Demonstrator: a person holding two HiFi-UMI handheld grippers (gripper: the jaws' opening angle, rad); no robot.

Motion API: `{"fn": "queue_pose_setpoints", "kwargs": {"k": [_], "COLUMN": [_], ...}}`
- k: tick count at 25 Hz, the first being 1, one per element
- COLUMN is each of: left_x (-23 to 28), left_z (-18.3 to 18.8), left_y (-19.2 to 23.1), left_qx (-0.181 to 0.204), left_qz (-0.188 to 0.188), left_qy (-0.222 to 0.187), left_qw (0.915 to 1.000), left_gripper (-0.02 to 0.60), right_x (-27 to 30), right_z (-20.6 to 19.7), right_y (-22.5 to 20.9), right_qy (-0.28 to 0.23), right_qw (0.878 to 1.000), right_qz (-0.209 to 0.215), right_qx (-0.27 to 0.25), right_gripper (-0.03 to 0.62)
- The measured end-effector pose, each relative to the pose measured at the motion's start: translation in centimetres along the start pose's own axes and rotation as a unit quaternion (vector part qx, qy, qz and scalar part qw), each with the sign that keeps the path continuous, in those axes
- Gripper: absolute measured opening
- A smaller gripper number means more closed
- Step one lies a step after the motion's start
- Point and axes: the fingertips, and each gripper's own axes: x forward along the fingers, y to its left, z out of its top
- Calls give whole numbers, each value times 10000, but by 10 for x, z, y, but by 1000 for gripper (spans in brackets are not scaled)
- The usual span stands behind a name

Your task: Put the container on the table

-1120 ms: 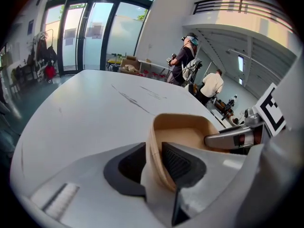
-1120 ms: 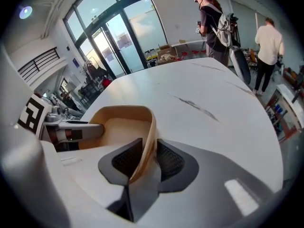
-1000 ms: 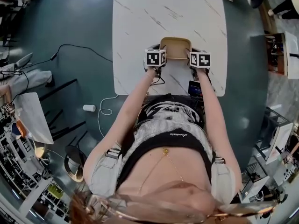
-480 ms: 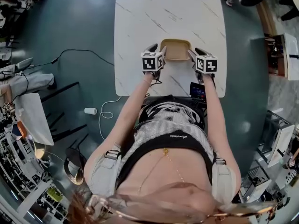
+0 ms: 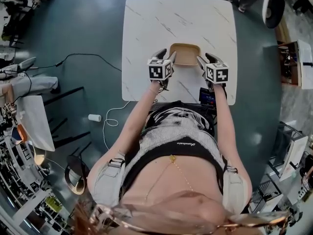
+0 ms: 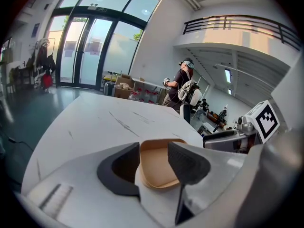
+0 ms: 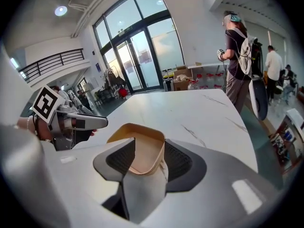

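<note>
While the left claw (image 6: 154,161) is spread wide, one near corner of the container (image 6: 156,172) sits in the gap between its two dark pads. I cannot tell if the pads touch it. The right claw (image 7: 148,158) is spread wide too. Another corner of the container pokes in between its pads, and the thin rim comes very close to the right-hand pad. The container is tan and shallow, with round corners and nothing inside. It sits flat on the white tabletop (image 5: 161,18), which has thin grey streaks. From above, the container is near the tabletop's edge by the person, with one claw at each side. The left claw is at its left side and the right claw is at its right side. Each claw has a white cube with black squares on it. Around the tabletop is a dark green floor (image 5: 83,23) with a black cable (image 5: 78,49) lying on it. Far off past the tabletop, a person with a backpack (image 7: 237,51) stands near tall glass doors (image 7: 142,56).
</note>
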Motion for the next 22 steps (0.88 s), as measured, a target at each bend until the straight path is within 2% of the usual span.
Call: {"fn": "queue_pose_setpoints", "kwargs": {"k": [4,12,14,17,19,22], "left_x": [-6,-14,-17,-21,-24,-27], "left_z": [0,5,8,12,15,18], "left_y": [-3,-10,-10,-11,-14,-21], "left_qx": [35,154,191,285,333,388], "left_qz": [6,10,25,26,12,-4], "left_qy": [-50,-136,-182,-305,-400,-502], "left_qw": [10000,9998,9996,9991,9986,9980], "left_gripper": [181,174,148,79,5,0], "right_x": [-7,-20,-25,-33,-38,-44], "right_z": [3,11,14,21,24,27], "right_y": [5,5,4,5,7,10], "right_qy": [-56,-208,-276,-401,-483,-568], "right_qw": [9998,9994,9991,9983,9975,9965], "right_qz": [-7,-53,-101,-161,-153,-134], "right_qx": [-211,-266,-297,-403,-502,-599], "right_gripper": [195,168,137,34,26,26]}}
